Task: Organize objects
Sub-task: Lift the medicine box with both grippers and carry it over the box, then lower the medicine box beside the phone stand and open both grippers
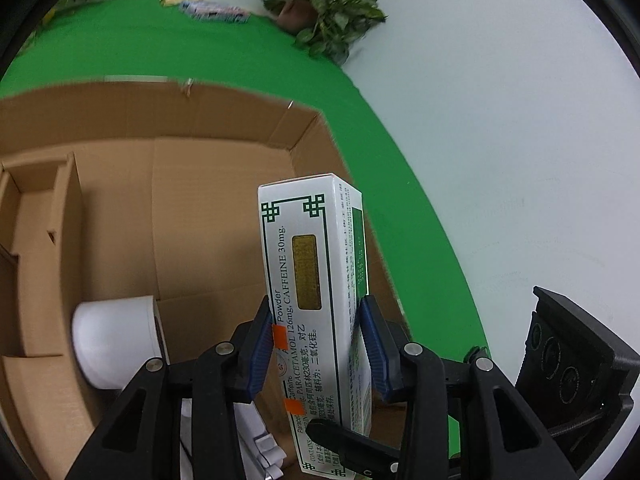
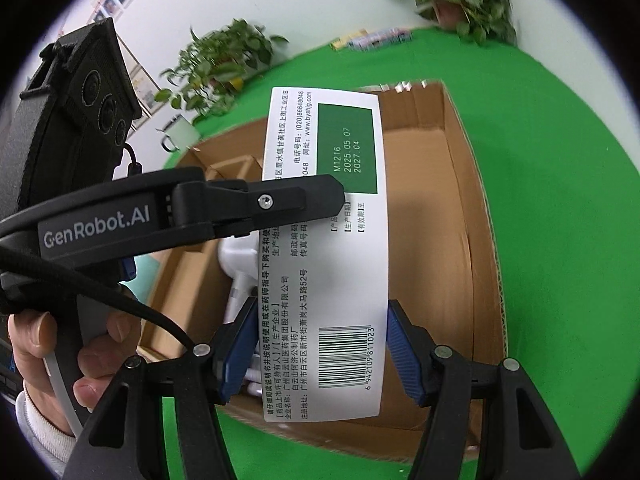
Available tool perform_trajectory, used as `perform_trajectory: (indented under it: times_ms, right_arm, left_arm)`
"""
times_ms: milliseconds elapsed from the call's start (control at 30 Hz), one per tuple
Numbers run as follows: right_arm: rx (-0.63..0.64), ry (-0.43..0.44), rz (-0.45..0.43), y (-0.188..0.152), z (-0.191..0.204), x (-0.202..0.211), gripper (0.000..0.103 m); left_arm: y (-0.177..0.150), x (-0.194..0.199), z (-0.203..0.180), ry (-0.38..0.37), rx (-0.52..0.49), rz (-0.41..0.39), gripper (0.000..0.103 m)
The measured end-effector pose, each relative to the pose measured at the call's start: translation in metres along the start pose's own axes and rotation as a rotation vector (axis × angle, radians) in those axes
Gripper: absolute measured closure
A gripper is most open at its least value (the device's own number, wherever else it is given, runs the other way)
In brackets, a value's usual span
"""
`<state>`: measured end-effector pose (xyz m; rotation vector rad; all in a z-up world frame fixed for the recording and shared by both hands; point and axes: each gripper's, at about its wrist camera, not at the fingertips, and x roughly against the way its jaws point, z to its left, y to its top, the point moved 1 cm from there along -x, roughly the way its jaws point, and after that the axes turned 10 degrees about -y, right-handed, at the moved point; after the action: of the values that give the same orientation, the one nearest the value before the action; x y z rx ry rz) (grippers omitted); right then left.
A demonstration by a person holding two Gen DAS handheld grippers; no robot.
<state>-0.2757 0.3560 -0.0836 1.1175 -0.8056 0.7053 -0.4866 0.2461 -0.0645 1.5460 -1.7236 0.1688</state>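
Observation:
A white medicine box (image 1: 316,300) with green trim and a gold panel is held over the open cardboard carton (image 1: 208,216). My left gripper (image 1: 316,344) is shut on its two narrow sides. My right gripper (image 2: 320,352) is shut on the same medicine box (image 2: 328,264), whose barcode face points at the camera. One finger (image 2: 280,200) of the left gripper crosses that face. A finger (image 1: 348,448) of the right gripper shows under the box. The box hangs over the right half of the carton (image 2: 456,240).
The carton stands on a green table (image 1: 180,48) and has cardboard dividers (image 1: 48,240) on its left. A white roll (image 1: 116,340) and a white device (image 2: 238,256) lie inside. Potted plants (image 1: 324,8) and a stack of packets (image 1: 212,10) sit at the table's far edge. A hand (image 2: 48,356) holds the left gripper.

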Motion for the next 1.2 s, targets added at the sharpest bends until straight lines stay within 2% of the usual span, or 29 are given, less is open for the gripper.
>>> perform_trajectory:
  times_ms: [267, 467, 500, 700, 900, 1033, 1133, 1200]
  right_arm:
    - [-0.013, -0.042, 0.072, -0.005, -0.005, -0.025, 0.043]
    - [0.023, -0.104, 0.073, -0.004, 0.006, -0.028, 0.042]
    - [0.043, -0.151, 0.069, -0.004, 0.009, -0.028, 0.042]
    - [0.101, -0.236, 0.077, -0.014, 0.020, -0.029, 0.042]
    - [0.060, -0.256, 0.149, -0.021, 0.022, -0.044, 0.040]
    - [0.051, -0.267, 0.128, -0.021, 0.021, -0.038, 0.036]
    - [0.056, -0.265, 0.143, -0.027, 0.024, -0.037, 0.037]
    - [0.051, -0.245, 0.168, -0.028, 0.028, -0.041, 0.040]
  left_arm:
    - [0.004, -0.031, 0.030, -0.024, 0.092, 0.049, 0.062]
    - [0.006, -0.023, 0.026, 0.022, 0.065, 0.033, 0.058]
    - [0.006, -0.019, 0.025, 0.027, 0.058, 0.023, 0.058]
    - [0.002, 0.028, 0.013, 0.076, -0.019, -0.070, 0.058]
    - [-0.017, 0.076, 0.013, 0.149, -0.084, -0.141, 0.058]
    - [-0.021, 0.097, 0.017, 0.189, -0.094, -0.171, 0.058]
    - [-0.050, 0.135, 0.027, 0.209, -0.090, -0.182, 0.058]
    - [-0.063, 0.142, 0.033, 0.223, -0.091, -0.184, 0.058]
